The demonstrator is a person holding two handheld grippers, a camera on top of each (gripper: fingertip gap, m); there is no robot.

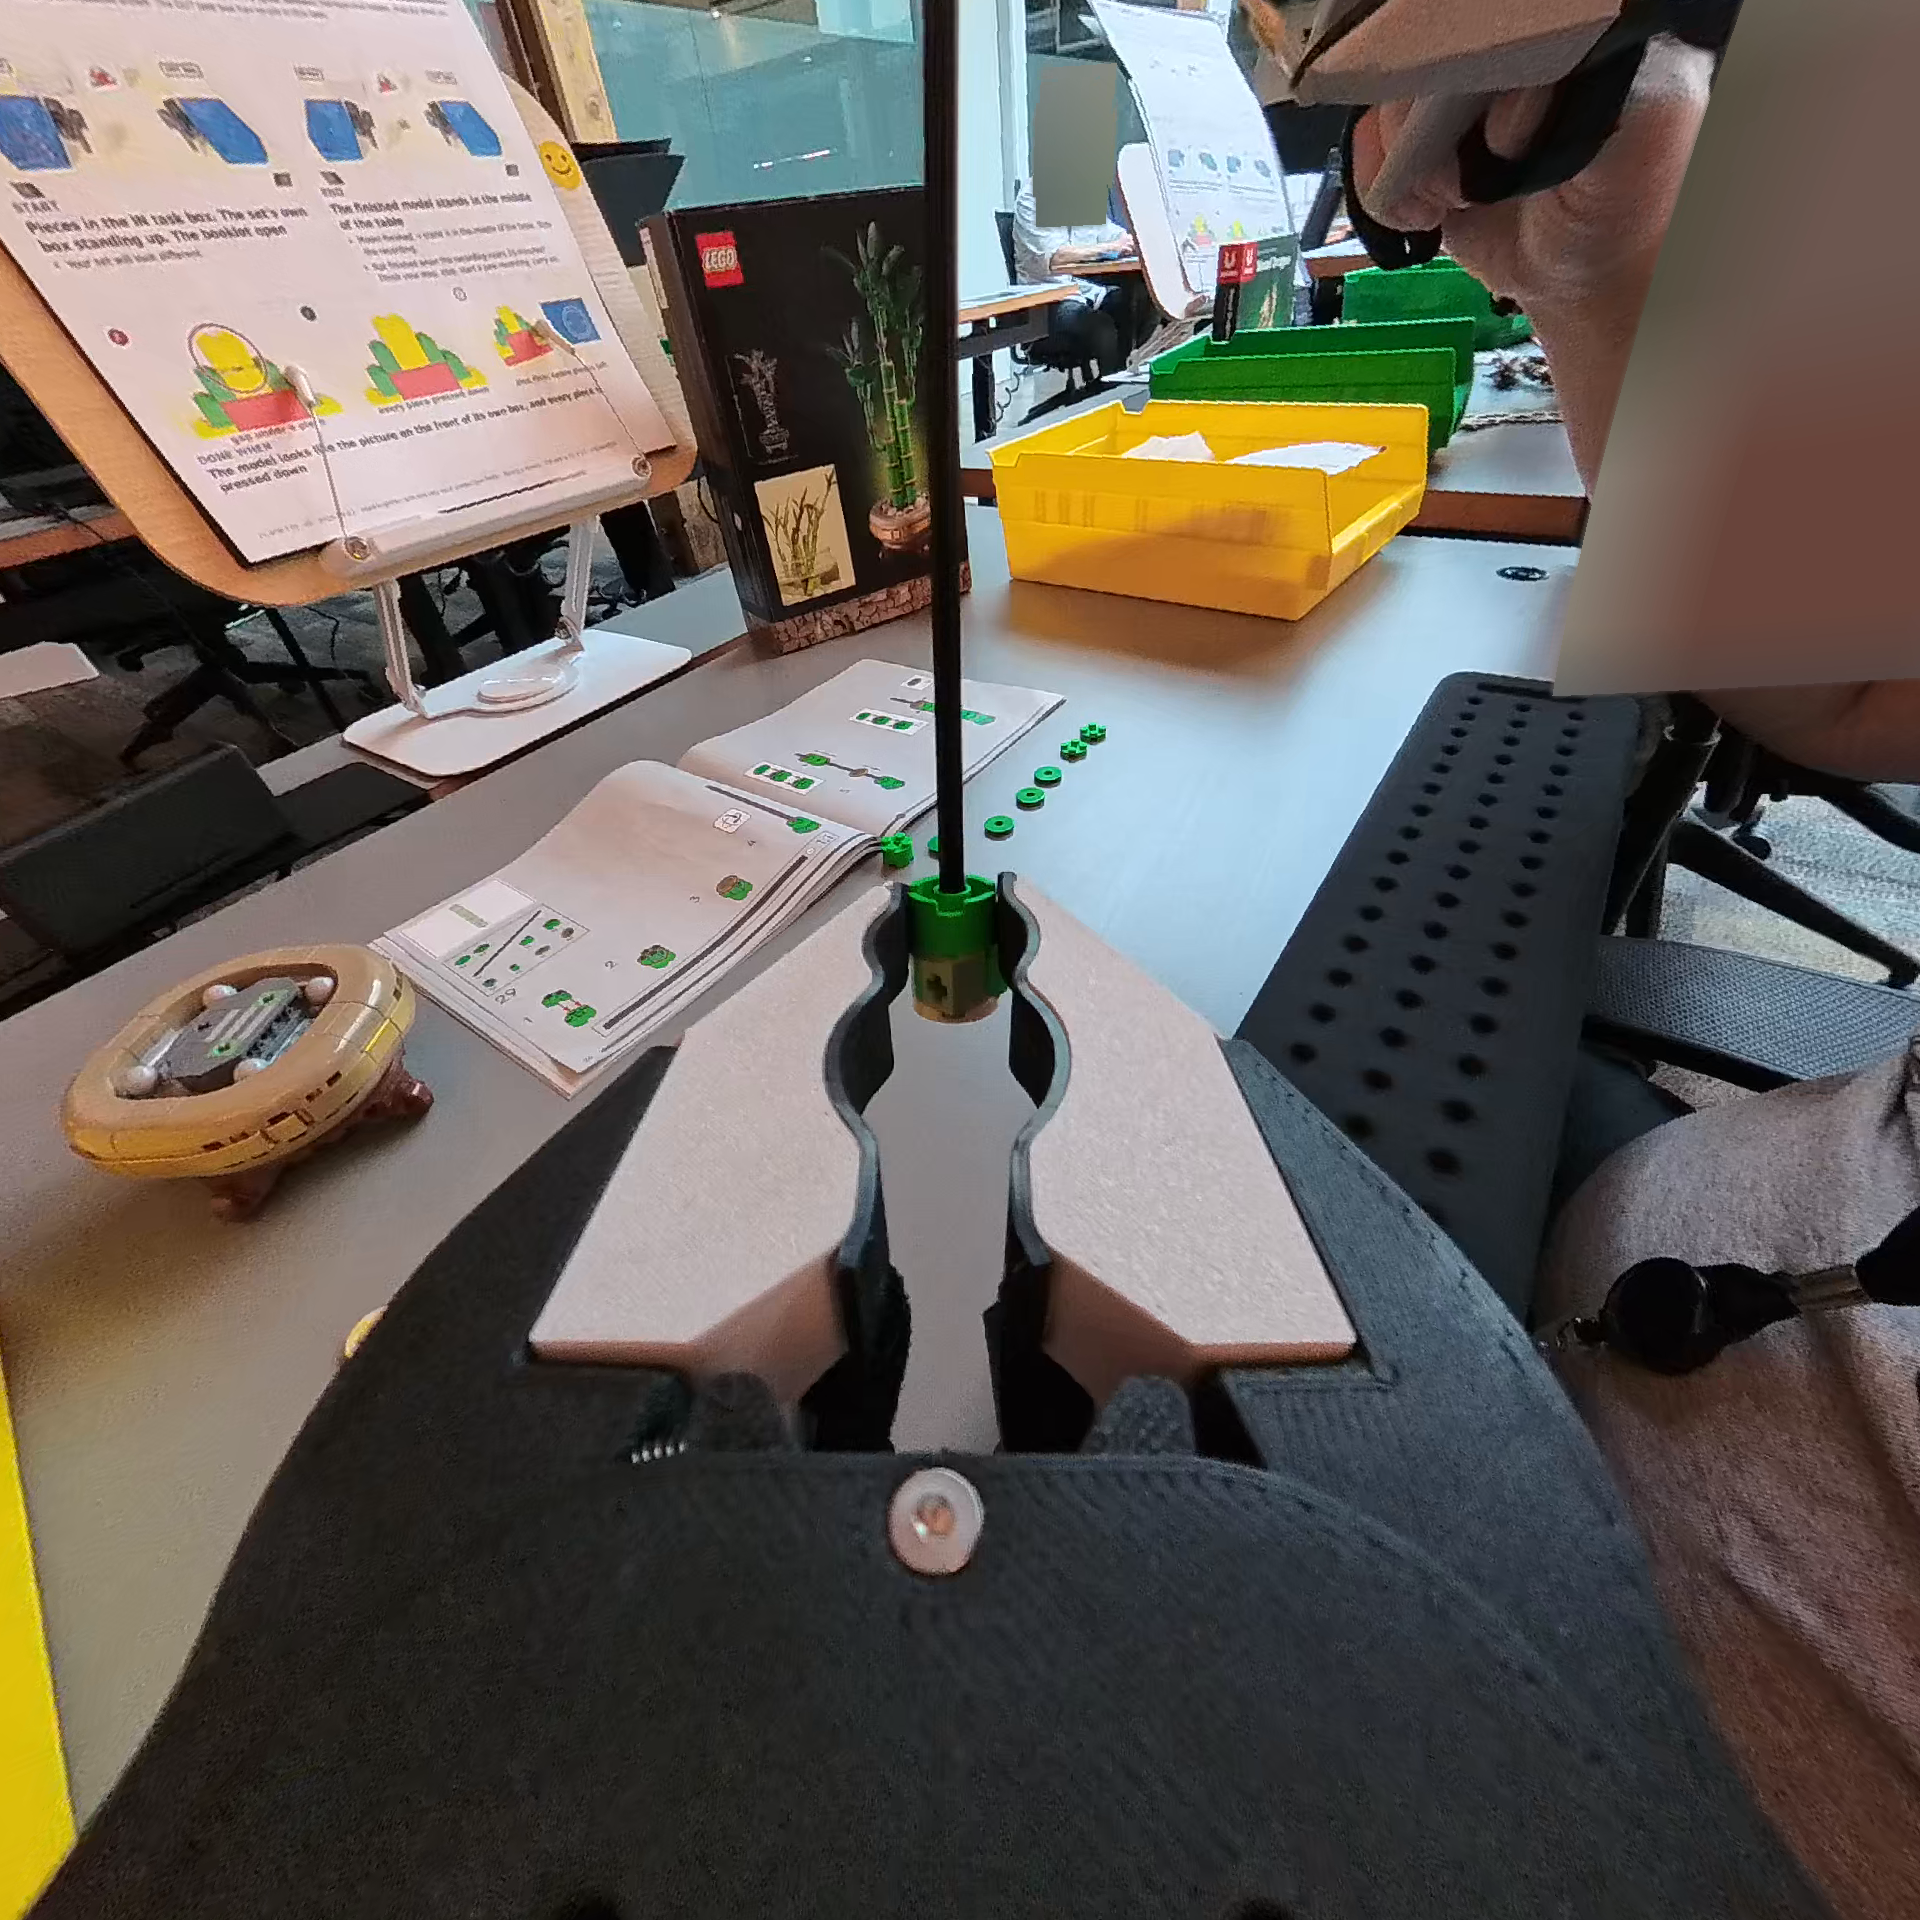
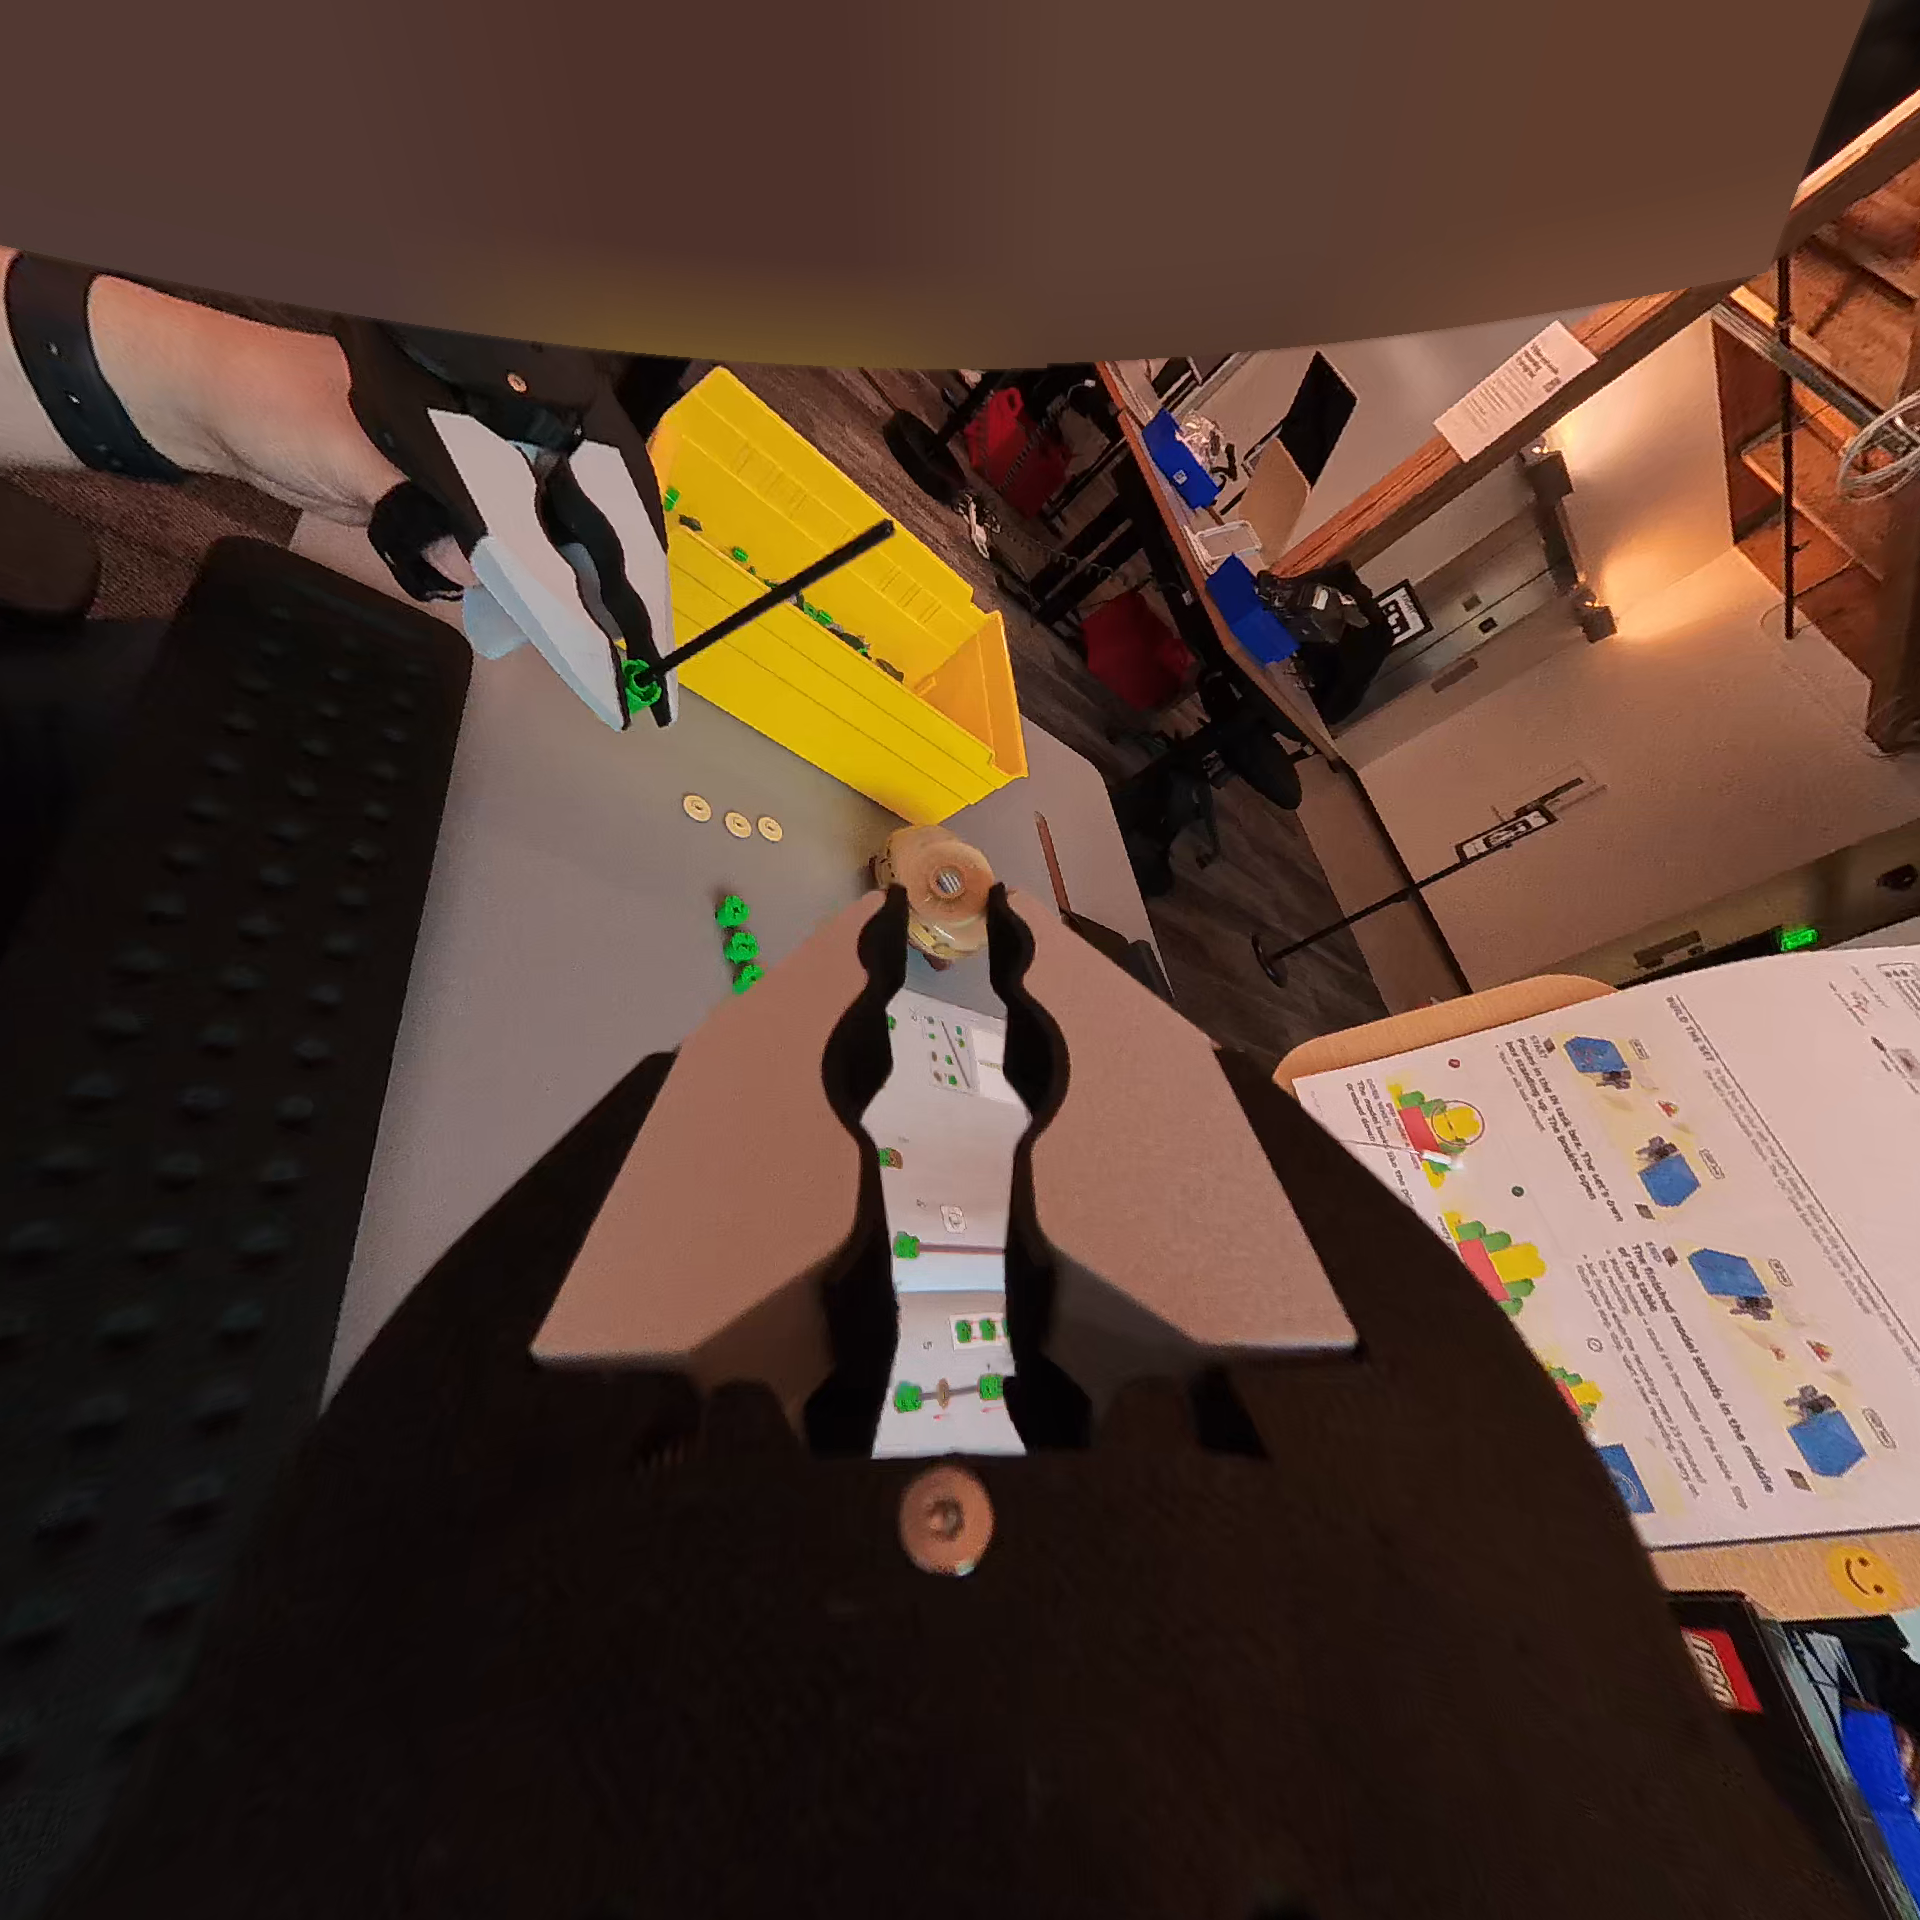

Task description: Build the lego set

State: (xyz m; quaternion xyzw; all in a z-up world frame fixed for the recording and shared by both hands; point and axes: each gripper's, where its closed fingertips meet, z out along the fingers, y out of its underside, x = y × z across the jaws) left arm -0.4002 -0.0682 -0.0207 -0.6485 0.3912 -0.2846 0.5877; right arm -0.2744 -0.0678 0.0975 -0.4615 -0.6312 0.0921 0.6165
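Observation:
My left gripper (image 1: 951, 920) is shut on a green round brick (image 1: 951, 909) that sits on an olive-tan piece (image 1: 951, 987). A long black axle (image 1: 943, 416) rises straight up out of the brick. The right wrist view shows this gripper (image 2: 639, 696) at the upper left with the axle (image 2: 779, 597) slanting away. My right gripper (image 2: 943, 904) points down over the table, shut on a tan round piece (image 2: 945, 883) with a centre hole. The tan pot base (image 1: 239, 1060) on brown feet stands left of the open booklet (image 1: 675, 883).
Several loose green pieces (image 1: 1029, 796) lie right of the booklet, and three tan discs (image 2: 738, 824) lie near a yellow bin (image 2: 831, 644). A second yellow bin (image 1: 1205, 499), green bins (image 1: 1320, 364), the set's box (image 1: 810, 416) and an instruction stand (image 1: 312, 260) are behind. A black perforated panel (image 1: 1455, 935) is at the right. Across from one pair of fingers to the other is roughly 20 cm. From my left tips it is roughly 25 cm to the tan pot base (image 1: 239, 1060); from my right, 40 cm.

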